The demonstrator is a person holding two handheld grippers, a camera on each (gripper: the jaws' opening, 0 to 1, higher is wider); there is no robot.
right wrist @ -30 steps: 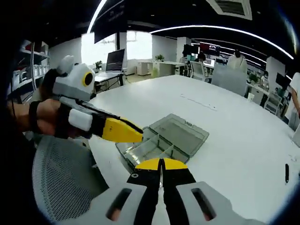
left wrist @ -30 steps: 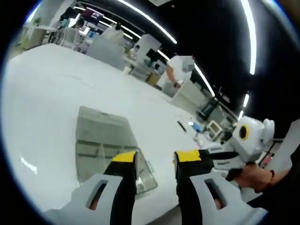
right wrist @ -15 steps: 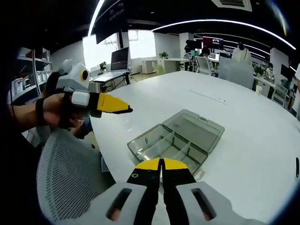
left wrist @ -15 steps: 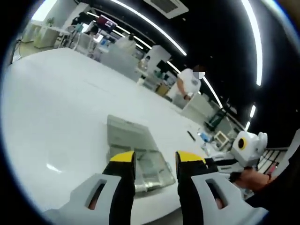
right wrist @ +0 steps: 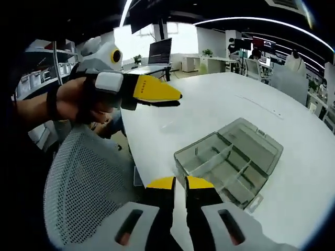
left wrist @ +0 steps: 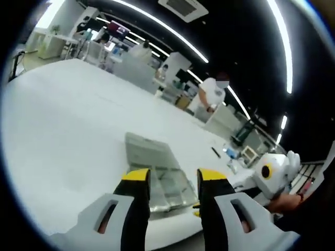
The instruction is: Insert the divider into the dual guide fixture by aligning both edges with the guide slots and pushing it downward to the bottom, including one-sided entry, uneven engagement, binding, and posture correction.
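A clear plastic compartment box [right wrist: 230,162] lies open on the white table [right wrist: 209,115], its lid folded back and thin partitions standing inside. My right gripper [right wrist: 180,184] hovers short of the box's near corner, its yellow-tipped jaws parted by a narrow gap with nothing between them. In the left gripper view the same box [left wrist: 157,167] lies just beyond my left gripper [left wrist: 174,177], which is open and empty. In the right gripper view the left gripper [right wrist: 154,91], held by a hand, hangs above the table edge, left of the box. The right gripper [left wrist: 272,172] sits low at the right.
A grey mesh chair back [right wrist: 84,193] stands at the table's near edge, under the left gripper. A pen [left wrist: 216,152] lies on the table past the box. Desks, monitors and people [left wrist: 212,94] fill the far room. Bare table stretches left of the box [left wrist: 63,120].
The right gripper's jaws have parted slightly from fully shut. The right view has swung, so the box sits further right and the left gripper looms larger and higher. The box has not moved.
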